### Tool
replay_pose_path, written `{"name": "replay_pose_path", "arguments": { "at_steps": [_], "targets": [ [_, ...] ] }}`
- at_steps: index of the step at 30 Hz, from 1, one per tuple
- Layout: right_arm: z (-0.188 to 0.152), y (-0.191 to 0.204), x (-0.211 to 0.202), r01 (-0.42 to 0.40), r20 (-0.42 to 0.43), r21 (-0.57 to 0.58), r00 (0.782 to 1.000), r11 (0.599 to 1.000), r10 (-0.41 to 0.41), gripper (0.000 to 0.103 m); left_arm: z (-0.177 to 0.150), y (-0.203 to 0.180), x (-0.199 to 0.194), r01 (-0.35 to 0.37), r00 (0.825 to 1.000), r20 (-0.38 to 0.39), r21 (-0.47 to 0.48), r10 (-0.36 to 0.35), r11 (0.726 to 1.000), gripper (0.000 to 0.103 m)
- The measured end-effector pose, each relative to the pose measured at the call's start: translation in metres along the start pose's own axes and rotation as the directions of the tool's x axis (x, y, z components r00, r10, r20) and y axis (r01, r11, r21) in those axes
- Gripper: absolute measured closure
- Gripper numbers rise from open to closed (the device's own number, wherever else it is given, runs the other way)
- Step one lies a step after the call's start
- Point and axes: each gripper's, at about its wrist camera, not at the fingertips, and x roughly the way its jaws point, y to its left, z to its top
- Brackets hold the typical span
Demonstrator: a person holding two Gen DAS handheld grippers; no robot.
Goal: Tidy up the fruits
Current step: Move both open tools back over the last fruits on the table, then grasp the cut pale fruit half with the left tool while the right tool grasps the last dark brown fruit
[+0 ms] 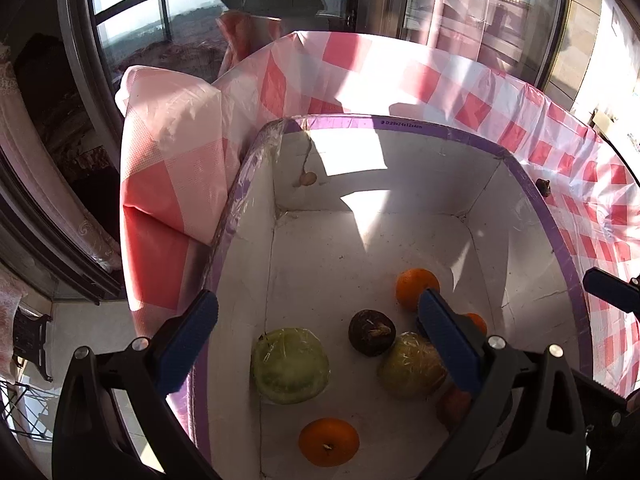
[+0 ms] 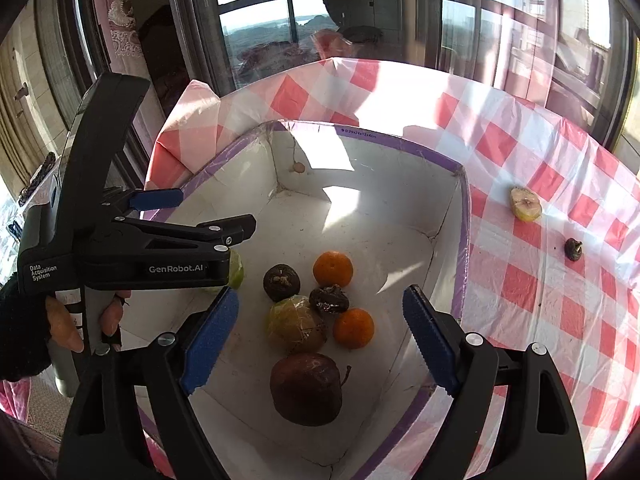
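Fruits, assorted, lying loose on the floor of a white cardboard box [image 2: 448, 216] with purple-taped rim, on a table under a red-and-white checked cloth [image 2: 532, 292]. Positions given relative to the box.

Nearest wall, right wrist view: one dark red apple [image 2: 306, 389], dull skin, stem showing. Beyond it, mid-floor: a yellow-green fruit in clear film [image 2: 296, 323], touching a shrivelled dark fruit [image 2: 329, 299]; an orange [image 2: 353, 328] just beside both. Further in: a round dark brown fruit [image 2: 281, 280] and a second orange [image 2: 333, 269]. Left side of the floor: a pale green wrapped fruit [image 1: 290, 365], and a third orange [image 1: 329, 441] near it in the left wrist view. Far half of the floor: bare, sunlit.

Outside the box, on the cloth to its right: a cut yellowish fruit piece [image 2: 525, 204] and a small dark fruit [image 2: 573, 249], well apart from the box wall.

Left gripper [image 1: 316, 344]: poised above the box's left side, pointing in, blue-padded jaws spread wide, nothing between them; bare fingers [image 2: 112, 314] and a dark sleeve on its handle.

Right gripper [image 2: 320, 340]: above the near wall, angled down over the apple, jaws likewise spread, gripping nothing.
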Motion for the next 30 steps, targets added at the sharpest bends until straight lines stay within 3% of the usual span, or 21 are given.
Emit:
{"name": "replay_pose_path", "arguments": {
  "at_steps": [2,6,9,12,16,20,26,30],
  "targets": [
    [0.003,-0.025,-0.006,0.028,0.025,0.048,0.999,0.998,-0.029,0.017,0.001,-0.007,0.002,-0.039,0.999,-0.014,0.024,0.039,0.999,0.002],
    [-0.003,-0.085,-0.002,0.107,0.002,0.171,0.994,0.979,-0.109,0.017,0.004,-0.016,0.003,-0.058,0.998,-0.03,-0.029,0.057,0.998,0.003],
    [-0.019,-0.138,0.008,0.179,-0.06,0.291,0.984,0.94,-0.169,0.017,0.008,-0.033,0.005,-0.074,0.996,-0.049,-0.044,0.072,0.996,0.003],
    [-0.038,-0.186,0.019,0.271,-0.133,0.364,0.962,0.891,-0.239,0.017,0.018,-0.056,-0.003,-0.067,0.998,-0.009,-0.044,0.067,0.997,0.003],
    [-0.053,-0.235,0.037,0.378,-0.189,0.341,0.924,0.861,-0.331,0.017,0.038,-0.096,-0.017,-0.026,0.998,0.06,-0.023,0.027,0.999,0.003],
    [-0.053,-0.272,0.06,0.425,-0.191,0.263,0.903,0.866,-0.385,0.017,0.058,-0.14,-0.021,0.029,0.994,0.105,0.005,-0.029,1.0,0.003],
    [-0.034,-0.316,0.098,0.417,-0.167,0.218,0.907,0.882,-0.388,0.02,0.074,-0.216,-0.005,0.085,0.991,0.1,0.07,-0.092,0.994,0.003],
    [-0.021,-0.339,0.122,0.393,-0.162,0.207,0.917,0.896,-0.365,0.029,0.074,-0.257,0.021,0.098,0.993,0.05,0.115,-0.104,0.989,0.003]
  ]
}}
